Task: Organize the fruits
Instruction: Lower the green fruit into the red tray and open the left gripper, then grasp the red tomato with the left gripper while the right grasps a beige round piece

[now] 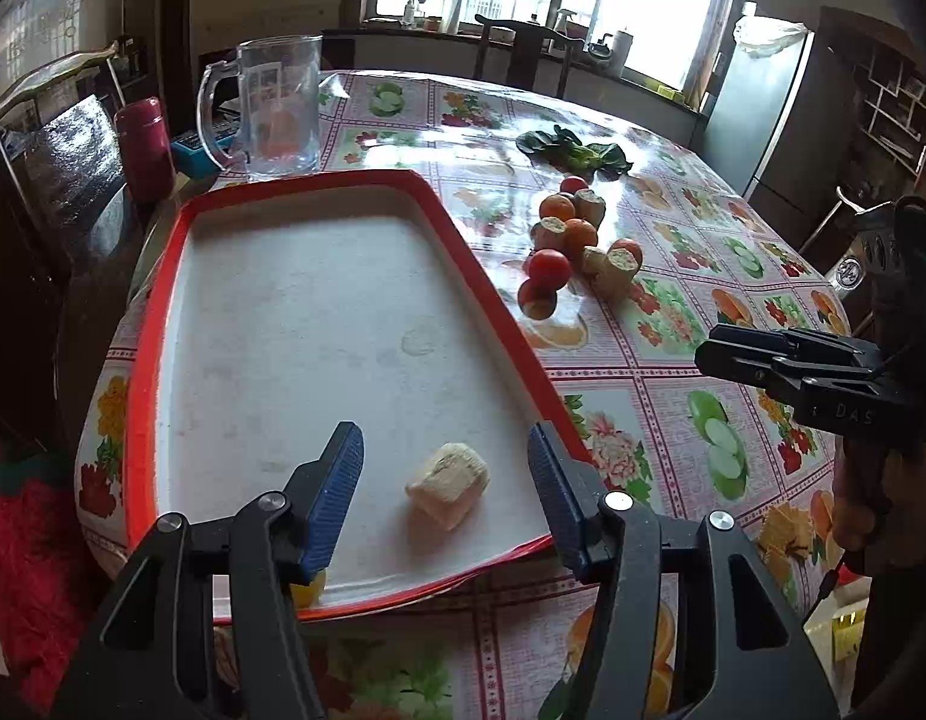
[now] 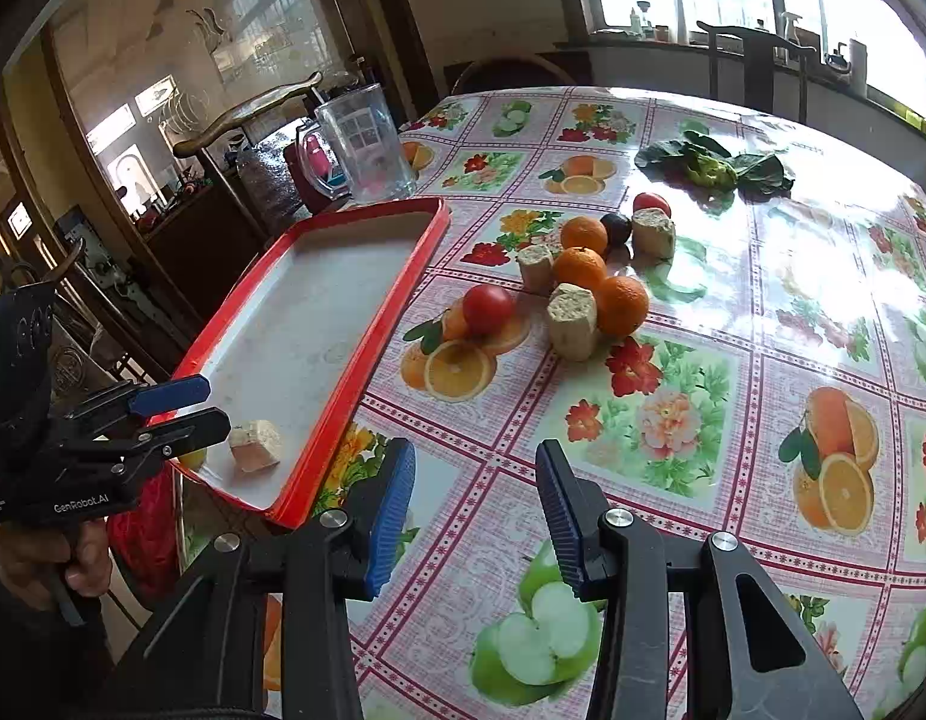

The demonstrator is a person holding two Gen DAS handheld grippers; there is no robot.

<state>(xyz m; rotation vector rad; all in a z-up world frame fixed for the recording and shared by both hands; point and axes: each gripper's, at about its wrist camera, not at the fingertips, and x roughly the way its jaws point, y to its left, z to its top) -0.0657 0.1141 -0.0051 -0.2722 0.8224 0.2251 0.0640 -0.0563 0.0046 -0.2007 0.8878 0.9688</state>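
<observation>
Red-rimmed tray [image 1: 156, 324] is filling the left wrist view, and one pale cut piece [image 1: 447, 485] is lying on its white floor near the closest edge. The left tool [image 1: 446, 474] is hanging above that piece with its blue pads standing wide apart on both sides and not touching it, so it is holding nothing. The piece seems to be placed already, and the step in hand is probably fetching the next fruit. The other fruits [image 1: 574, 246] are waiting in a group on the desk [image 1: 643, 360], right of the tray and well apart from this tool. On the black body of the other tool at the right edge, the letters "DAS" are showing.

Going to the right wrist view, the right tool [image 2: 475, 504] is hovering over the flowered cloth of the desk, its jaws partly open and empty. The oranges [image 2: 583, 267], a red tomato [image 2: 488, 309] and more pale pieces [image 2: 574, 312] are sitting ahead of it, close together and some touching. The next move is asking for a reach forward and a wider opening, picking an outer fruit so the neighbours are not rolling away. The left tool's body is reading "GenRobot.AI".
</observation>
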